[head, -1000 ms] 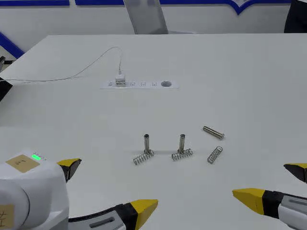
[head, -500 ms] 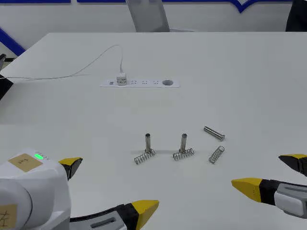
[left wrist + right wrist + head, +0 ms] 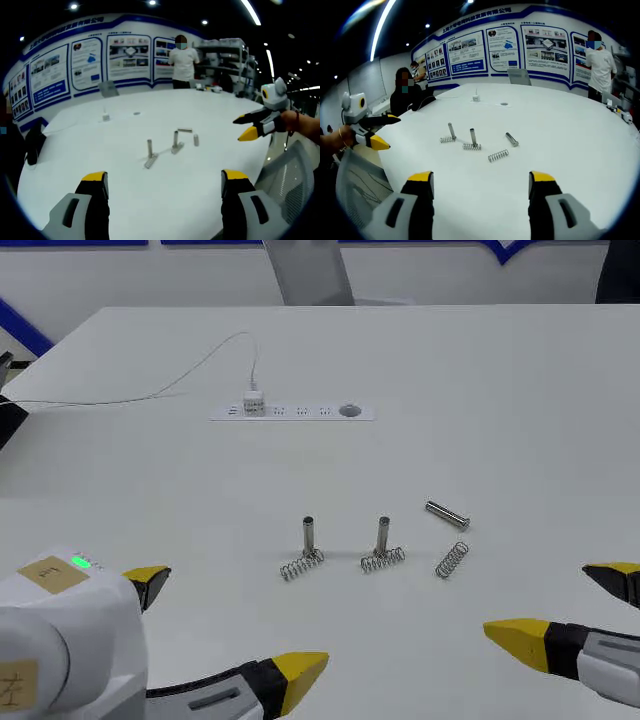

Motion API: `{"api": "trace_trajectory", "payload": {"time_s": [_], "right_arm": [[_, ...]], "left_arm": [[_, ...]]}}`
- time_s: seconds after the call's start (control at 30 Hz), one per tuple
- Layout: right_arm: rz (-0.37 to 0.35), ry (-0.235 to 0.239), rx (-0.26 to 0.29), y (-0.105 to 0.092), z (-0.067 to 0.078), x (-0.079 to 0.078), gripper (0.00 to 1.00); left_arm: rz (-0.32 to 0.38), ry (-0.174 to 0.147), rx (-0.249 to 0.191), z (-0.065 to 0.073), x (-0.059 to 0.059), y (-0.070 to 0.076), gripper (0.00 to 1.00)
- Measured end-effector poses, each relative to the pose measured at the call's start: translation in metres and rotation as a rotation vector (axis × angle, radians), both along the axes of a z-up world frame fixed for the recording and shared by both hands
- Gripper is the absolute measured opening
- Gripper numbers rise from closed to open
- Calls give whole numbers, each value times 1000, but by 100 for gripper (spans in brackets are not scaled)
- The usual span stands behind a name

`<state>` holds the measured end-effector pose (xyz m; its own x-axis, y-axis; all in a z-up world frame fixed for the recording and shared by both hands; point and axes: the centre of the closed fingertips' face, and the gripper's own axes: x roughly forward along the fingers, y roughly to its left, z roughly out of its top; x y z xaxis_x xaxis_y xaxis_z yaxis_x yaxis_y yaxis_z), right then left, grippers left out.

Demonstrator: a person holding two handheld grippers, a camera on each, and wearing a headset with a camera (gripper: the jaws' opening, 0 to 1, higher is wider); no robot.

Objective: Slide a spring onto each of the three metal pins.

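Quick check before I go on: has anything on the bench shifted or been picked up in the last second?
The right gripper has edged slightly forward toward the parts, jaws open and empty. The left gripper is open, where it was. Nothing was picked up. The upright pins, the lying pin and the springs sit on the table as before.

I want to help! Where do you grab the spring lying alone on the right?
I'd grip the spring across its middle, coming down from above. It lies flat on the table, clear of the nearby pin, so both long sides are free.
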<state>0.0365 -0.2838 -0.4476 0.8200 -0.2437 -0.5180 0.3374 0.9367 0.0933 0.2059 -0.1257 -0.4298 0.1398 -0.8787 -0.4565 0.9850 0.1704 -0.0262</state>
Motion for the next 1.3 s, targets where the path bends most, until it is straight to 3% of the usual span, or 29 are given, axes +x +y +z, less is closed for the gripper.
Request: {"api": "trace_trajectory", "payload": {"time_s": [0.5, 0.8, 1.3], "right_arm": [[-3, -15, -2, 11, -2, -6, 78], [10, -15, -20, 9, 0, -1, 78], [4, -9, -21, 10, 0, -4, 79]], "left_arm": [[9, 14, -3, 3, 1, 0, 92], [7, 9, -7, 5, 3, -5, 91], [-4, 2, 1, 4, -1, -6, 91]]}}
